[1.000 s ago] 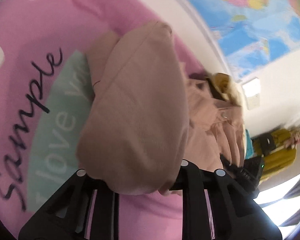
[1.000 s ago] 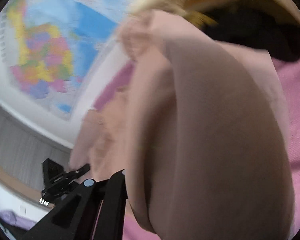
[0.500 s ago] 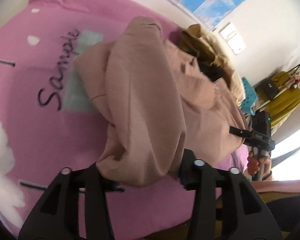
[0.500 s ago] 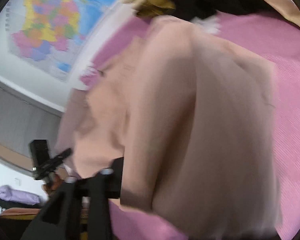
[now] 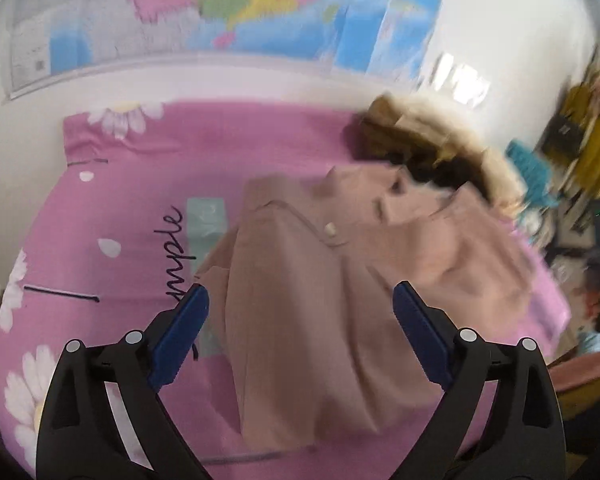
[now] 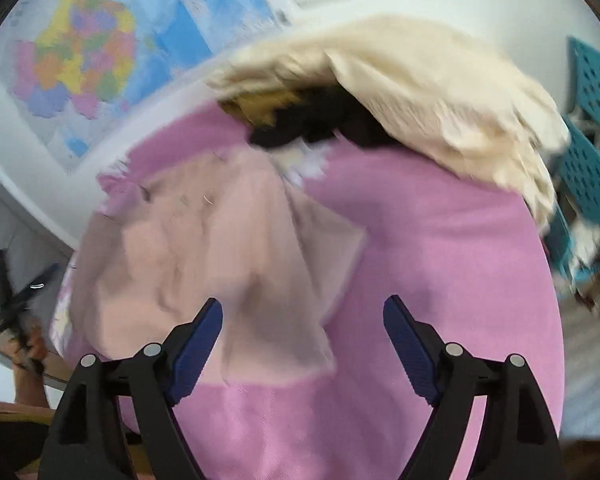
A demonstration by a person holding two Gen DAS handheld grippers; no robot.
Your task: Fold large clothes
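While both claws hung above the bed, neither touched cloth. The left gripper (image 5: 300, 300) had its jaws far apart and opening, blue pads (image 5: 184, 332) clear of the fabric; the garment (image 5: 320, 300) showed between them only as ground beyond. This beige-pink garment lay loosely folded on the pink sheet (image 5: 120, 220), a pale button (image 5: 330, 229) on its upper layer, its left edge over the printed lettering (image 5: 178, 256). The right gripper (image 6: 302, 324) likewise stood wide and opening, nothing between the pads. From that side the garment (image 6: 220, 248) lay to the left, rumpled. At the far edge sat a cream and black clothes heap (image 6: 420, 96). A map (image 6: 84, 56) hung on the far wall.
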